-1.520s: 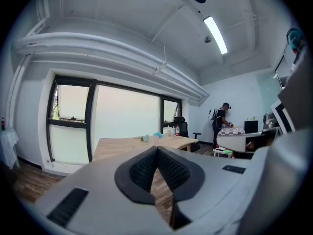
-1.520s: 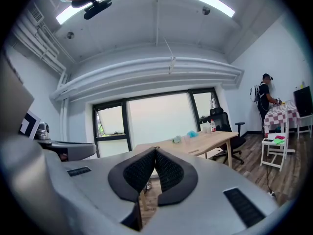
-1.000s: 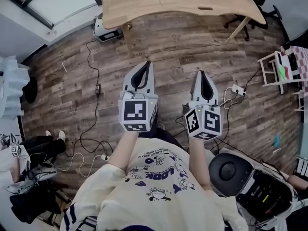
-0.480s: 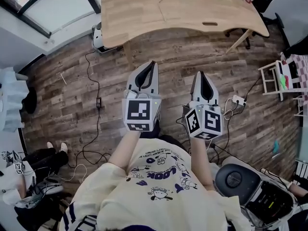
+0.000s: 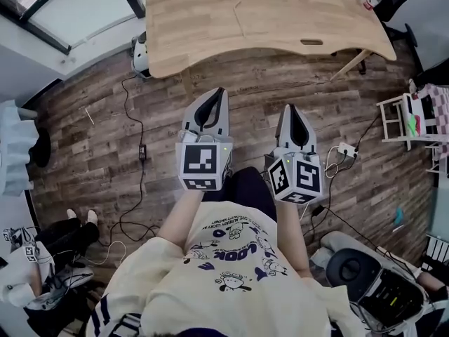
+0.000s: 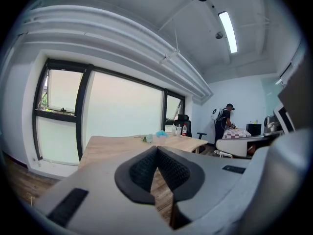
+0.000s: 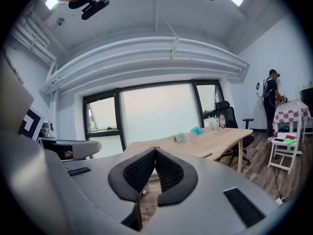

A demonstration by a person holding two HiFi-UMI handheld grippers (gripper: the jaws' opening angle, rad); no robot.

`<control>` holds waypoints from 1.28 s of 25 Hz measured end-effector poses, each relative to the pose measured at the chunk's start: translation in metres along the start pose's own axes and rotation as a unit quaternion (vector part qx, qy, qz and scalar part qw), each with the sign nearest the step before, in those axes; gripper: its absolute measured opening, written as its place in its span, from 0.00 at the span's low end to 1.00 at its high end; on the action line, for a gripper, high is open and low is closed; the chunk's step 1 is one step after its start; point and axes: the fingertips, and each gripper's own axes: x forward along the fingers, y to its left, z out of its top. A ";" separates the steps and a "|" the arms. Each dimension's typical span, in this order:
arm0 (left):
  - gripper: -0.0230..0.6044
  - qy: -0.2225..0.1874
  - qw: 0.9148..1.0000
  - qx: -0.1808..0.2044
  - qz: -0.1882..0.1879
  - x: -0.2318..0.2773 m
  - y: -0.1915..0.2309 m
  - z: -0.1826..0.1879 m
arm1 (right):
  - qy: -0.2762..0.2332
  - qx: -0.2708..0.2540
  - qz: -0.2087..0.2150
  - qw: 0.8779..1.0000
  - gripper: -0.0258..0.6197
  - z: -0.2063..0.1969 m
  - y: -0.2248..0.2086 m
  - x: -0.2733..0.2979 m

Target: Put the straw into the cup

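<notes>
1. The straw cannot be picked out in any view. It is either too small to see or not in view, so it has to be found first.
2. The cup is one of the clear cups at the far end of the worktop, just beside a red-capped bottle. Some teal and pale bits lie nearer the worktop's middle.
3. Both tools are well short of the worktop, over the wooden floor, held side by side in front of the person's body.
4. The left tool has its jaws pressed together at the tips with nothing between them. The right tool is the same: closed and empty.
5. The step in hand looks like the approach. To do it well, the person would walk up to the worktop's far end until the cups are within easy reach.
6. One tool would then be opened before it reaches the straw, and the other could steady the cup, since a light one may tip.
</notes>
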 end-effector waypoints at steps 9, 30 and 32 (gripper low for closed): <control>0.08 0.005 1.000 -0.002 0.022 0.024 0.022 0.001 | 0.012 0.010 0.012 1.000 0.03 -0.006 -0.002 0.035; 0.08 0.000 0.995 -0.024 0.096 0.167 0.046 0.033 | 0.018 0.005 0.095 0.995 0.03 0.032 -0.049 0.196; 0.08 0.000 0.994 -0.026 0.104 0.176 0.048 0.035 | 0.019 0.008 0.100 0.995 0.03 0.033 -0.054 0.206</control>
